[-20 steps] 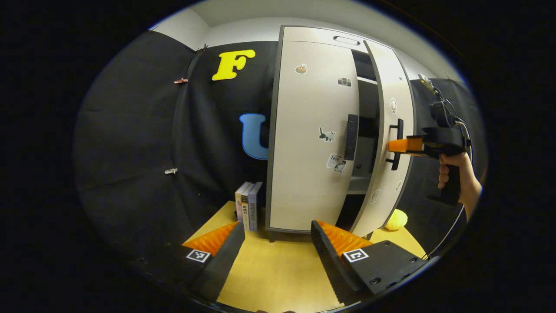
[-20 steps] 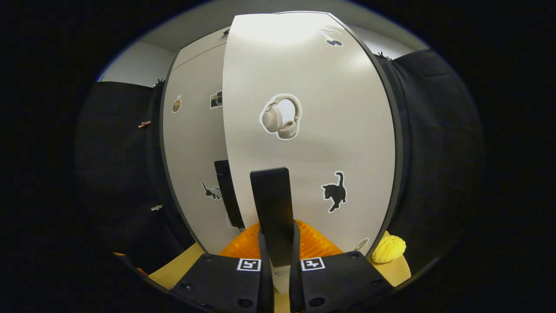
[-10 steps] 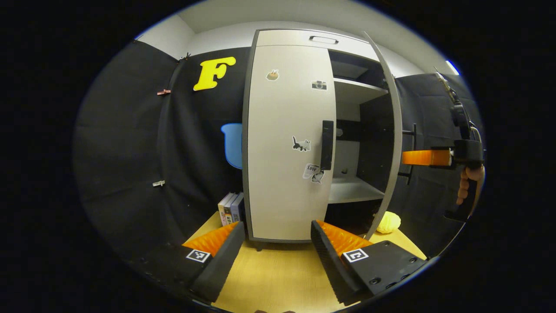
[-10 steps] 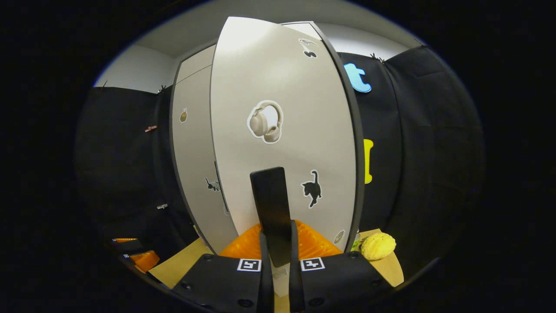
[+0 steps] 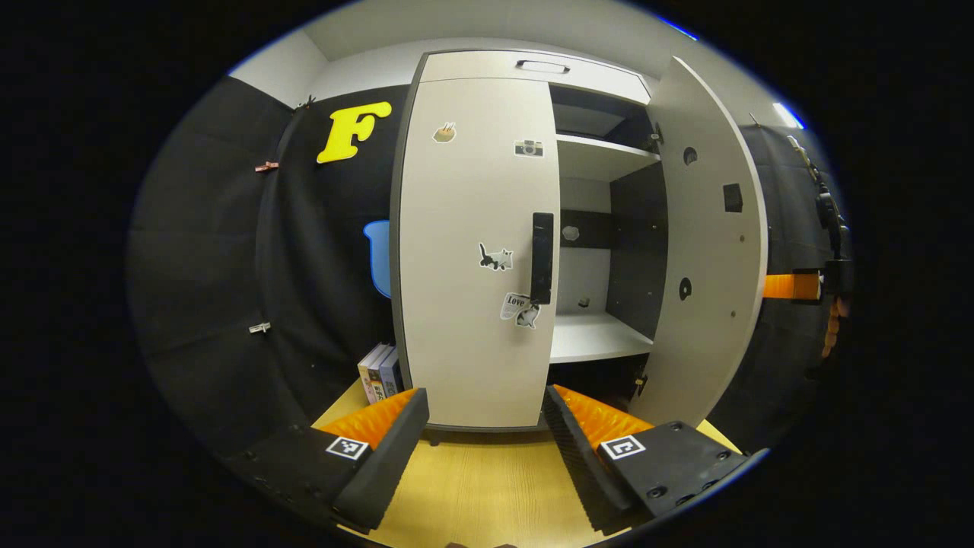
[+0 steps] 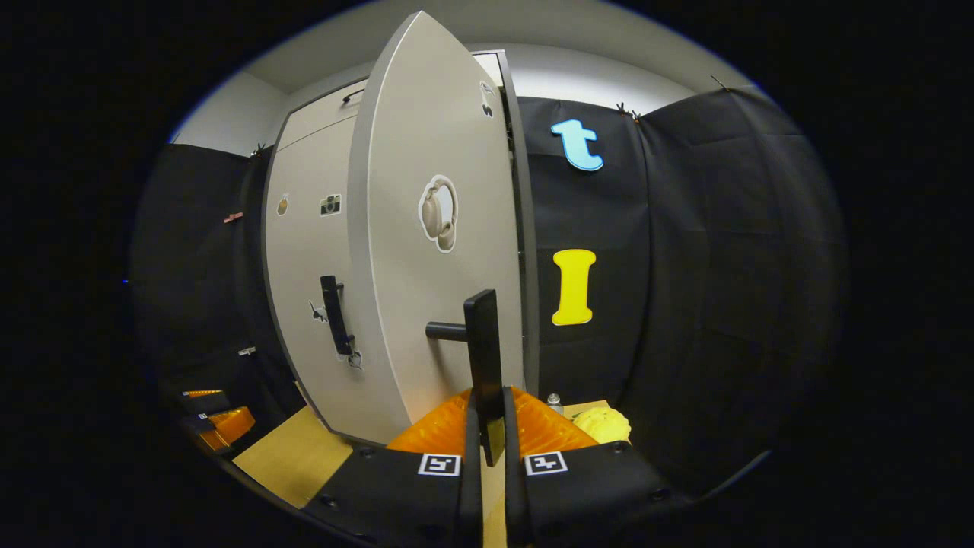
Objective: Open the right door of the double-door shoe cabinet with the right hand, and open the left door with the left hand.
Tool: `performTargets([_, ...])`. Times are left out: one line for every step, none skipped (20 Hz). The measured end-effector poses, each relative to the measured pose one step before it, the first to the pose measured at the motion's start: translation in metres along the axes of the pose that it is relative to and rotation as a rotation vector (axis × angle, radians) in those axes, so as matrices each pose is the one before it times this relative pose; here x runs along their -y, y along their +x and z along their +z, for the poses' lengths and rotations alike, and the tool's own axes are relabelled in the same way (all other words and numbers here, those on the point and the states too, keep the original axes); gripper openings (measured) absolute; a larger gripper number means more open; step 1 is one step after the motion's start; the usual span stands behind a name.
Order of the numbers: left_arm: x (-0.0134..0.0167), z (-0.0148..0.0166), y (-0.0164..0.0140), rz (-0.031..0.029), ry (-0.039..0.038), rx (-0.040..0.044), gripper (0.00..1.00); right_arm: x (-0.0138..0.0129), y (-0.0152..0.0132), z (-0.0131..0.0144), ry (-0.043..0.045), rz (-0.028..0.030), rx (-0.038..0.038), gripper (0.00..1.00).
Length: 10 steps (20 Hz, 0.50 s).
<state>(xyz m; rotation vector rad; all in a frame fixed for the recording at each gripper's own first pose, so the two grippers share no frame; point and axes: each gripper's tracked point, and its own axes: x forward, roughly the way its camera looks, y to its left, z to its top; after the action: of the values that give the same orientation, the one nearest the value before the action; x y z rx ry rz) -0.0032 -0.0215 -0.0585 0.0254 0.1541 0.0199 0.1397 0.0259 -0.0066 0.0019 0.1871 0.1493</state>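
Shoe cabinet at 12 o'clock in left gripper view. Right door swung wide at 3 o'clock; left door flush closed, its handle untouched. Right gripper clamped on right door handle. Left gripper wide apart, holding nothing, above the wooden floor. Books at 7 o'clock beside cabinet.

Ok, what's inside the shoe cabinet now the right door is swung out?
Through the opening beside the right door, the shoe cabinet shows two pale shelves with no shoes on them. The closed left door hides the left half.
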Motion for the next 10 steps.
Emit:
performTargets([0.00175, 0.00059, -0.00046, -0.00569, -0.00343, 0.00465, 0.95, 0.00831, 0.00004, 0.00173, -0.00163, -0.02918, 0.00748, 0.16])
performTargets([0.00194, 0.00105, -0.0004, -0.00714, -0.00489, 0.0046, 0.92, 0.00909, 0.00226, -0.0005, -0.00384, -0.03199, 0.00188, 0.16])
performTargets([0.00056, 0.00031, 0.00002, -0.00303, -0.00425, 0.00148, 0.95, 0.00872, -0.0003, 0.00225, 0.00618, -0.01995, 0.00554, 0.1])
performTargets([-0.0001, -0.00002, 0.00022, 0.00065, -0.00326, -0.00001, 0.95, 0.00069, 0.00307, -0.00312, 0.03486, 0.01433, -0.01424, 0.08])
performTargets([-0.00101, -0.00102, 0.00109, 0.00183, -0.00301, -0.00139, 0.95, -0.00262, -0.00467, 0.0006, 0.0323, 0.01358, -0.00174, 0.08])
performTargets([-0.00046, -0.00034, 0.0014, 0.00279, -0.00386, -0.0025, 0.95, -0.00322, 0.00284, -0.00244, 0.00688, 0.0108, -0.00129, 0.08])
performTargets([-0.00042, -0.00077, 0.00083, 0.0016, -0.005, -0.00214, 0.95, 0.0002, -0.00178, 0.00113, -0.00622, 0.00288, 0.00411, 0.08])
performTargets([-0.00105, 0.00038, 0.00092, 0.0015, -0.00479, -0.0005, 0.95, 0.00339, 0.00089, 0.0013, -0.01062, -0.00525, 0.00609, 0.08])
performTargets([-0.00164, -0.00067, -0.00036, 0.00158, -0.00481, -0.00061, 0.95, 0.00181, 0.00039, 0.00001, -0.0031, -0.00244, 0.00416, 0.08])
performTargets([-0.00096, -0.00023, -0.00039, 0.00072, -0.00383, -0.00098, 0.95, 0.00025, 0.00038, -0.00069, 0.00921, -0.00459, -0.00018, 0.08])
